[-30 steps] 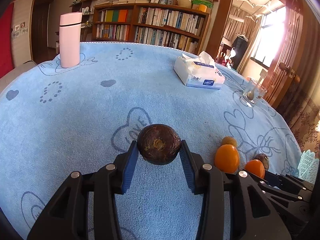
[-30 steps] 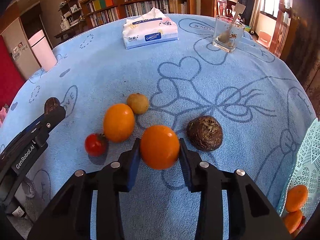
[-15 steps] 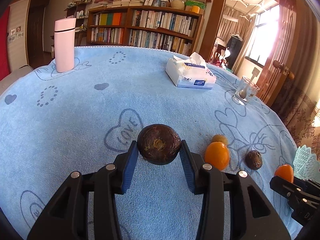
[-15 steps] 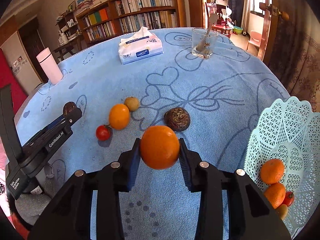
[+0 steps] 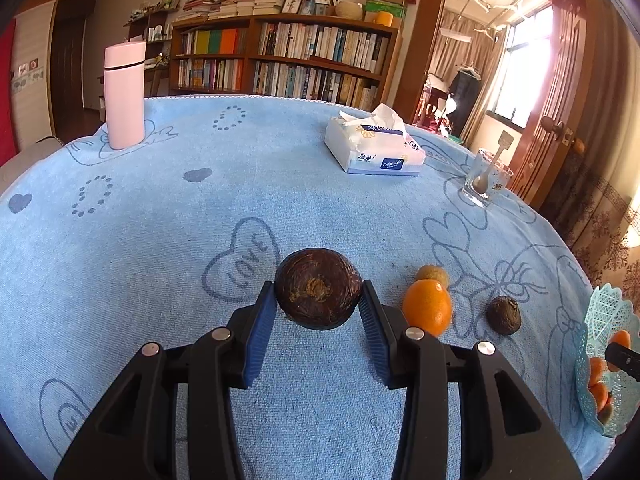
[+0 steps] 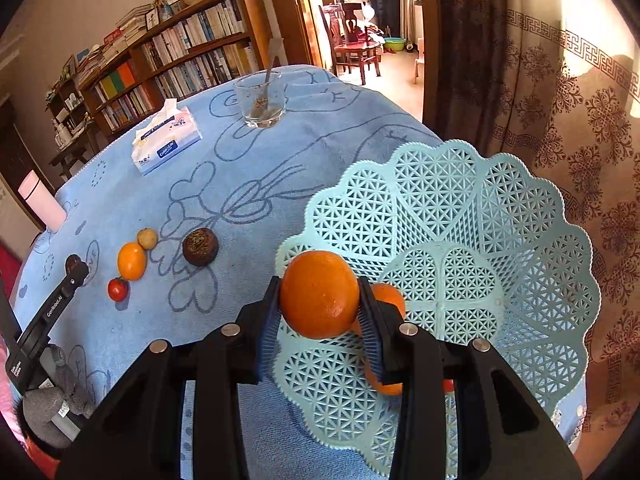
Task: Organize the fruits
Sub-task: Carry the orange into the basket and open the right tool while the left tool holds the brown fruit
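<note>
Orange (image 6: 319,295) clenched between right gripper (image 6: 319,312) jaws, held above near-left rim of lattice basket (image 6: 520,240). Basket already holds more orange fruit just behind and below right jaw, partly hidden, plus something red under the gripper body, can't tell what.

Left gripper (image 5: 319,308) jaws grasping dark brown round fruit (image 5: 319,294), apparently lifted above blue-cloth table (image 5: 160,220). Ahead-right of left jaws, on cloth: second orange (image 5: 427,307), small tan fruit (image 5: 431,274) touching behind it, smaller dark fruit (image 5: 504,315) further right. Small tomato (image 6: 118,289) sits near the orange, seen from right wrist only.

Risks, judged:
- Orange hangs over the rim, not the basket centre. Release here may strike the scalloped edge and roll off onto cloth.
- Dropping onto fruit already inside may bounce it out or bruise it.
- Basket looks light and sits close to table edge; a push from the jaws could tip or slide it.
- Round dark fruit is pinched at its sides only, so it may slip if grip eases in transit.
- Both grippers heading for the same basket could collide.
- Glass with spoon (image 6: 262,98) stands well beyond right jaws, low risk.
</note>
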`<action>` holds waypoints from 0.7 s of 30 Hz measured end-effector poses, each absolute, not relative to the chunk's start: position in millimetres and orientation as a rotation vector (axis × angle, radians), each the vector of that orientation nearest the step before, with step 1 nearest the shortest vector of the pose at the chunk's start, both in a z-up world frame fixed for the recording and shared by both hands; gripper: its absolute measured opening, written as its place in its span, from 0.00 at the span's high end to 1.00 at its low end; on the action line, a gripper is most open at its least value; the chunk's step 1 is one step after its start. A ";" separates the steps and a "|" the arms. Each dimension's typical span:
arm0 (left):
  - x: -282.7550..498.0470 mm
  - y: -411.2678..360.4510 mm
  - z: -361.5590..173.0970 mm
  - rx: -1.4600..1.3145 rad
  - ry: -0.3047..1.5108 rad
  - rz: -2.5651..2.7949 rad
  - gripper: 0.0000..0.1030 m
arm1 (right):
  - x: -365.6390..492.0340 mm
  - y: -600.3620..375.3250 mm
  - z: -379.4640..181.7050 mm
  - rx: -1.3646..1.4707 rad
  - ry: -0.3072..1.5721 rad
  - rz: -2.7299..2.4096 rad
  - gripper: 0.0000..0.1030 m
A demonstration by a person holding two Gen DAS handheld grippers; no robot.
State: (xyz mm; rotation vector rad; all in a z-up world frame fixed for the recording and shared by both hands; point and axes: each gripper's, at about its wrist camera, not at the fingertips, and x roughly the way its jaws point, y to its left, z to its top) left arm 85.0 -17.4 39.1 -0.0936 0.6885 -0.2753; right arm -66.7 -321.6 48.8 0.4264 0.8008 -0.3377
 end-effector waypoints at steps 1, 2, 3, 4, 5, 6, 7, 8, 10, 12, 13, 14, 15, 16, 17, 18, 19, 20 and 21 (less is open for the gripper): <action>85.0 -17.8 39.0 -0.092 0.689 -0.275 0.58 | -70.5 -329.2 47.0 0.443 0.801 -0.356 0.63; 84.6 -17.8 39.0 -0.090 0.689 -0.276 0.58 | -74.2 -336.9 44.7 0.461 0.802 -0.373 0.63; 84.5 -18.0 38.9 -0.089 0.689 -0.276 0.58 | -77.3 -343.7 42.5 0.477 0.803 -0.388 0.63; 84.2 -18.3 39.0 -0.087 0.689 -0.276 0.58 | -80.2 -350.6 40.2 0.496 0.805 -0.402 0.63; 84.0 -18.6 39.0 -0.086 0.688 -0.276 0.58 | -83.2 -357.3 37.7 0.516 0.808 -0.414 0.63; 83.6 -18.7 38.9 -0.084 0.688 -0.276 0.58 | -85.5 -363.1 35.6 0.534 0.810 -0.422 0.63; 83.4 -18.8 38.8 -0.084 0.688 -0.276 0.58 | -87.7 -368.3 33.8 0.548 0.811 -0.431 0.63; 83.4 -18.9 38.8 -0.083 0.689 -0.276 0.58 | -89.8 -373.0 32.4 0.560 0.812 -0.441 0.63; 83.4 -18.9 38.8 -0.083 0.689 -0.276 0.58 | -92.1 -378.5 29.7 0.572 0.815 -0.454 0.63; 83.4 -18.9 38.8 -0.083 0.689 -0.277 0.58 | -92.5 -380.0 27.9 0.575 0.822 -0.458 0.63; 83.4 -18.9 38.8 -0.084 0.689 -0.277 0.58 | -92.1 -380.6 27.5 0.580 0.825 -0.459 0.63; 83.3 -19.0 38.9 -0.083 0.688 -0.276 0.58 | -92.8 -381.2 27.6 0.586 0.823 -0.458 0.61; 83.3 -19.0 38.9 -0.083 0.688 -0.276 0.58 | -93.8 -381.4 28.6 0.586 0.818 -0.459 0.57; 83.3 -19.0 38.9 -0.083 0.688 -0.277 0.58 | -94.8 -381.3 30.0 0.583 0.812 -0.462 0.55; 83.3 -19.2 38.7 -0.082 0.688 -0.278 0.58 | -95.2 -381.3 31.7 0.580 0.807 -0.464 0.53; 83.1 -19.7 38.4 -0.080 0.688 -0.279 0.58 | -96.0 -381.2 33.1 0.580 0.802 -0.464 0.53; 82.5 -19.8 38.1 -0.078 0.687 -0.280 0.58 | -96.8 -381.1 34.3 0.581 0.798 -0.463 0.53; 82.2 -20.0 38.0 -0.076 0.686 -0.280 0.58 | -97.4 -380.8 35.6 0.581 0.795 -0.462 0.53; 81.7 -20.4 38.0 -0.074 0.685 -0.281 0.58 | -98.8 -380.7 36.6 0.582 0.791 -0.462 0.53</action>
